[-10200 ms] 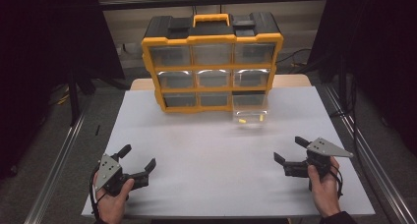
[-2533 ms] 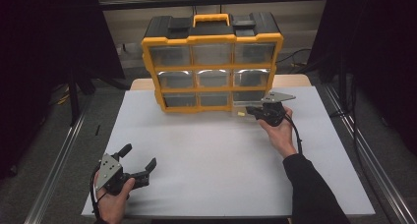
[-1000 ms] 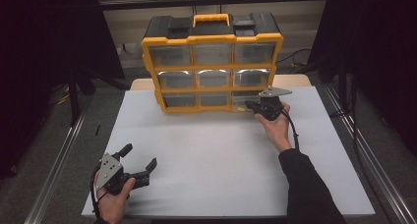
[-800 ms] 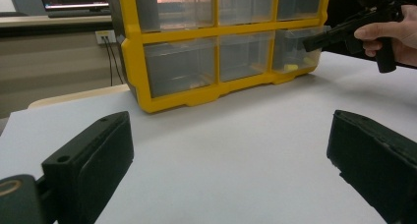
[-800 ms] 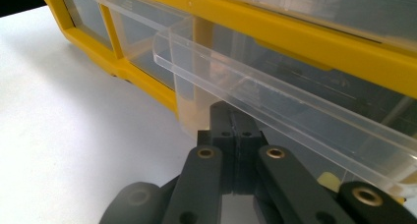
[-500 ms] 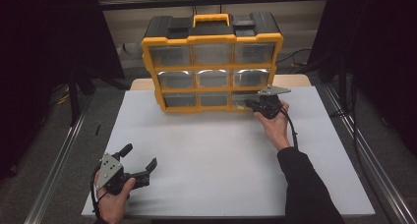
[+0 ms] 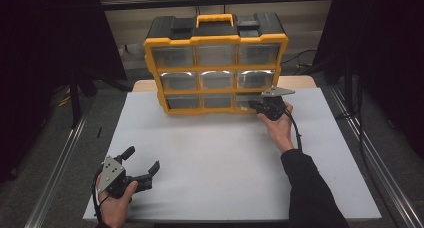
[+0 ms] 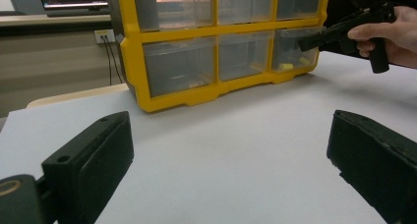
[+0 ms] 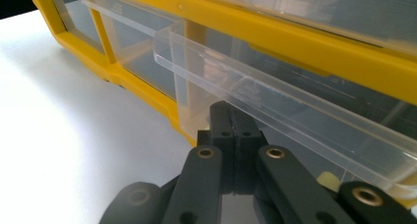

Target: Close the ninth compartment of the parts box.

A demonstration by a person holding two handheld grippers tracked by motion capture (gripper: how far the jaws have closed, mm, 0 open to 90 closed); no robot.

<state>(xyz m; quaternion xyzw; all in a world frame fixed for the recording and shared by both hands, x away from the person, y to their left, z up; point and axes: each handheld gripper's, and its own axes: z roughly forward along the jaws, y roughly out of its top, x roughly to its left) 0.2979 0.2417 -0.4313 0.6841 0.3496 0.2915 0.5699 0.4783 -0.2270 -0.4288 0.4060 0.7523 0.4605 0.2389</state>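
Right gripper at bottom-right drawer of yellow drawer organizer, jaws closed together, tips against clear drawer front under its lip. Drawer nearly flush in cabinet. Organizer upright at far edge of white bench. Left gripper low at near-left of bench, jaws wide, nothing between them.
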